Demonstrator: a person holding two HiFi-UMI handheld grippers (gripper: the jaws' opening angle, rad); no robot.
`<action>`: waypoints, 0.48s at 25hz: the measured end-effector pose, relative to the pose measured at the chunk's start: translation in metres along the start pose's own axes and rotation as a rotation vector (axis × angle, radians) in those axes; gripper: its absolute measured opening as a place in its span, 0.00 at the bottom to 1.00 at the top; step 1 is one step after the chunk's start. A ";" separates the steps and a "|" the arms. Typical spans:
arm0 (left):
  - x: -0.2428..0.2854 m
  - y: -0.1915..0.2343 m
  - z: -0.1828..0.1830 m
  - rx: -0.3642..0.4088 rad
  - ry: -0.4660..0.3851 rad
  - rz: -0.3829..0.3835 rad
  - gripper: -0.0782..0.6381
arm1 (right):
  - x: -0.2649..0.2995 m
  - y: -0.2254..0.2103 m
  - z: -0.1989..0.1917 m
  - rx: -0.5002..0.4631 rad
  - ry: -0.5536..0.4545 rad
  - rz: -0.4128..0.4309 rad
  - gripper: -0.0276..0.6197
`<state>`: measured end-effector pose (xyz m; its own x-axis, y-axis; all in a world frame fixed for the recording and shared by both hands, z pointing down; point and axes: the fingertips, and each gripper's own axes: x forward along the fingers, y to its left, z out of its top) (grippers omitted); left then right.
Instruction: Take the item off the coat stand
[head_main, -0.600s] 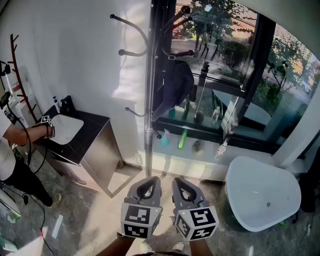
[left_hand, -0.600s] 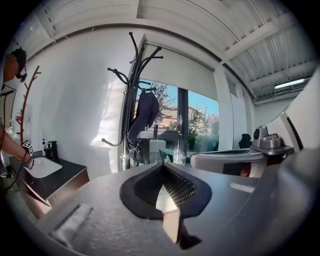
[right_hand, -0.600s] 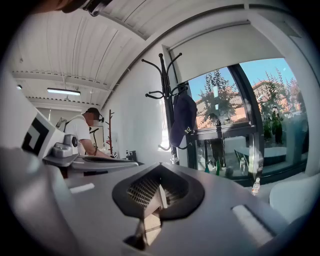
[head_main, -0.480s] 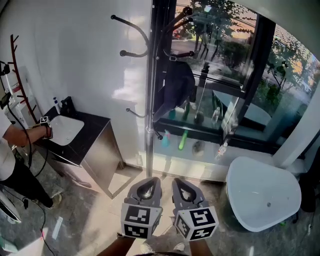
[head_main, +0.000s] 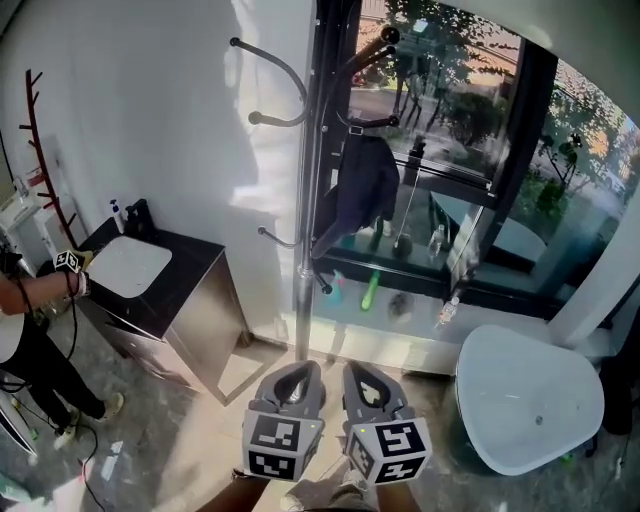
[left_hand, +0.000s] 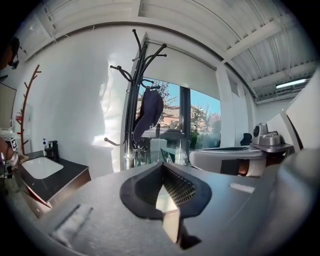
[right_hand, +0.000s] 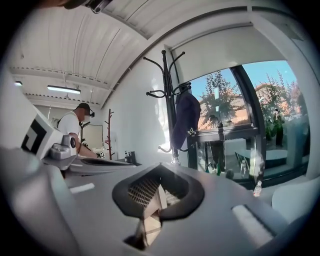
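Observation:
A tall metal coat stand (head_main: 306, 200) rises by the window frame, with curved hooks at its top. A dark navy garment (head_main: 362, 182) hangs from a right-hand hook; it shows as the dark garment (left_hand: 148, 114) in the left gripper view and the dark garment (right_hand: 186, 120) in the right gripper view. My left gripper (head_main: 293, 374) and right gripper (head_main: 363, 378) sit side by side low in the head view, well short of the stand. Both have their jaws shut with nothing between them.
A black cabinet with a white basin (head_main: 128, 266) stands at the left, where a person's arm (head_main: 40, 286) reaches in. A white rounded tub (head_main: 528, 393) sits at the right. Bottles (head_main: 371, 288) line the window sill. A red branch-shaped stand (head_main: 42, 160) is against the left wall.
The head view has shifted a little, so the stand sits slightly further right and higher. The person at the left has drawn back from the basin. Both grippers keep their place.

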<state>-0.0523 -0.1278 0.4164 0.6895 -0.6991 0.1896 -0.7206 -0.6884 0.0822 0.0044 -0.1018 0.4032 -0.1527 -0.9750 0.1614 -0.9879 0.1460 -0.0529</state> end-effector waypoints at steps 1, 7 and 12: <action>0.003 0.001 0.000 0.004 0.004 0.004 0.12 | 0.003 -0.001 0.001 -0.001 -0.003 0.005 0.05; 0.030 0.007 0.007 0.007 0.001 0.038 0.11 | 0.026 -0.015 0.007 -0.017 -0.011 0.047 0.05; 0.065 0.009 0.017 0.006 0.006 0.082 0.11 | 0.047 -0.046 0.023 -0.034 -0.020 0.071 0.05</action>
<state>-0.0129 -0.1827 0.4131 0.6277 -0.7519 0.2018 -0.7742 -0.6301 0.0602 0.0428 -0.1585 0.3901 -0.2221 -0.9652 0.1384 -0.9750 0.2201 -0.0297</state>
